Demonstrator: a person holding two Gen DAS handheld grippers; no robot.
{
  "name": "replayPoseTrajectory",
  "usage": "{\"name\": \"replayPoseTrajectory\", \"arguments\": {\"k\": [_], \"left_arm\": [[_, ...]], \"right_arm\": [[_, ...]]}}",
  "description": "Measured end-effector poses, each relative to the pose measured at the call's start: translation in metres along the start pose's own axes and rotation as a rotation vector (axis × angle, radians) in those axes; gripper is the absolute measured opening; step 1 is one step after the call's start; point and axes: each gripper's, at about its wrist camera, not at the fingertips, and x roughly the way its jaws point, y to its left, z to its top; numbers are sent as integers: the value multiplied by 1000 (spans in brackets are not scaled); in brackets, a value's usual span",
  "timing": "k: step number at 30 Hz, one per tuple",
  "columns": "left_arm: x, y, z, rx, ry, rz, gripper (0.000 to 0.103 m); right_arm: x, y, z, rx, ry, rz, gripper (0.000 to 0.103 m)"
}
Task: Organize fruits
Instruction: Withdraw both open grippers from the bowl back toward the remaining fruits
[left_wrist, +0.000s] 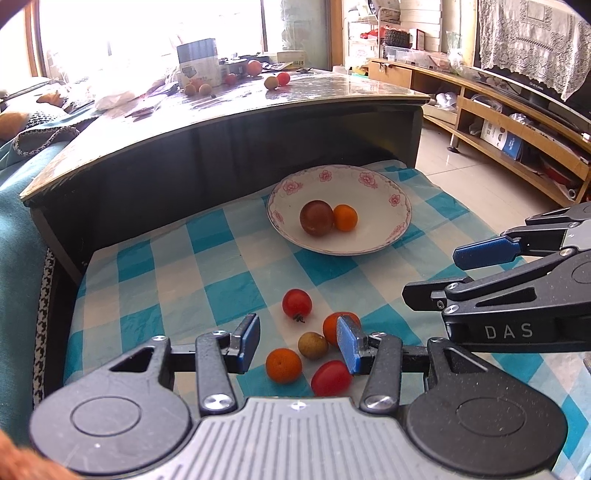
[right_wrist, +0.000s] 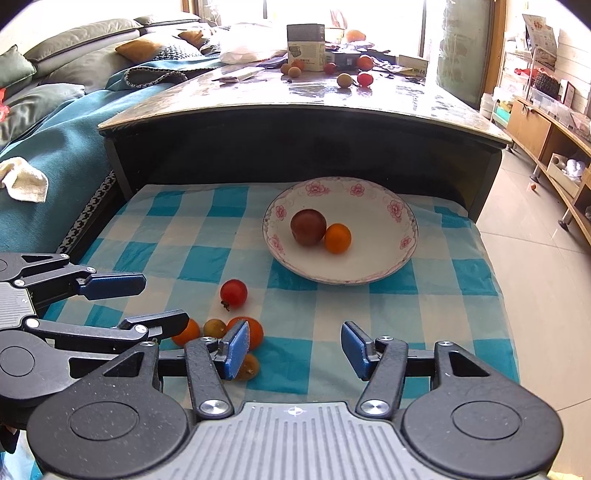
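Lying between spread left gripper (left_wrist: 300, 343) fingers: loose fruits (left_wrist: 313, 345), untouched.

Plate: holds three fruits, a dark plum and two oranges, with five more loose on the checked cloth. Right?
Not quite. The plate holds two fruits, not three: the dark plum and one orange touching it, as the left wrist view shows. Five more do lie loose on the checked cloth.

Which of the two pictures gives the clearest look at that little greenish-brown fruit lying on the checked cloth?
The left wrist view: the greenish-brown fruit lies unobstructed among the loose fruits. In the right wrist view the same fruit is smaller and half hidden behind the hand-held gripper parts.
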Motion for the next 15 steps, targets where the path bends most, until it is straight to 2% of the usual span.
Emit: {"name": "replayPoseTrajectory", "arguments": {"k": [6, 15], "left_arm": [[-4, -1, -4, 2, 4, -12, 55], [13, 1, -17, -19, 51, -40, 55]], "right_arm": [[-5, 4, -7, -8, 29, -2, 52], [13, 1, -16, -3, 83, 5, 52]]}}
